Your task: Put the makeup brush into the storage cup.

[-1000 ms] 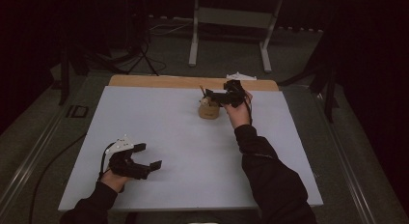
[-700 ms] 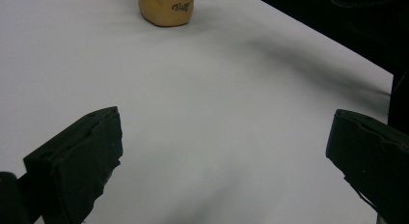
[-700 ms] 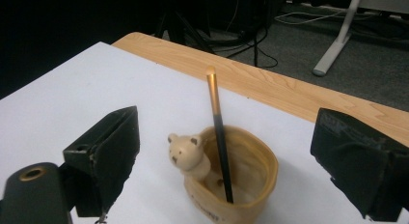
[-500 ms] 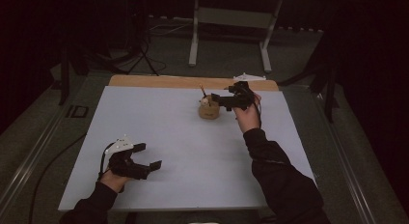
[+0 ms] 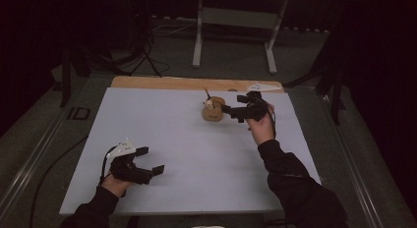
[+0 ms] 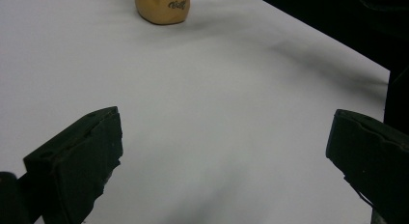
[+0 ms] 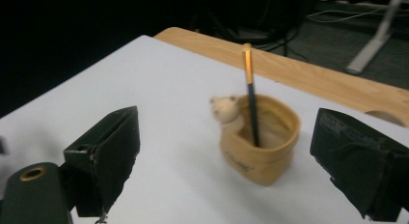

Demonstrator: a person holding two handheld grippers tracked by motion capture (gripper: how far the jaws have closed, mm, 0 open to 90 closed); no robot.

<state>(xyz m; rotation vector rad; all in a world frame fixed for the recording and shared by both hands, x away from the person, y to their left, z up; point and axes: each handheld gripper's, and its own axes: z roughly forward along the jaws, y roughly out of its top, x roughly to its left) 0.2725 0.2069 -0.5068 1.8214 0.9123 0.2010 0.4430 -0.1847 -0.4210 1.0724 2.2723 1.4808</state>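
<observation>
A small tan pouch [image 5: 213, 111] stands upright on the white tabletop [image 5: 187, 139], in the far part, a little right of the middle. Its top is open. Inside it stands a dark pencil [image 7: 251, 93] with an orange upper end, which leans slightly and rises well above the rim. A small pale figure of an animal [image 7: 225, 112] sits at the rim of the pouch, on the side away from the pencil; it is blurred, so I cannot tell exactly what animal it is. There is some writing on the wall of the pouch, too small to read.

The right claw [image 5: 235, 109] is just beside the pouch, on its right, and points toward it. Its jaws are spread wide and hold nothing; in the right gripper view the pouch [image 7: 260, 142] is seen between them but farther off, not touching.

The left claw [image 5: 150, 160] is near the front left corner of the tabletop, well apart from the pouch. Its jaws are also spread wide and empty over the bare white surface.
</observation>
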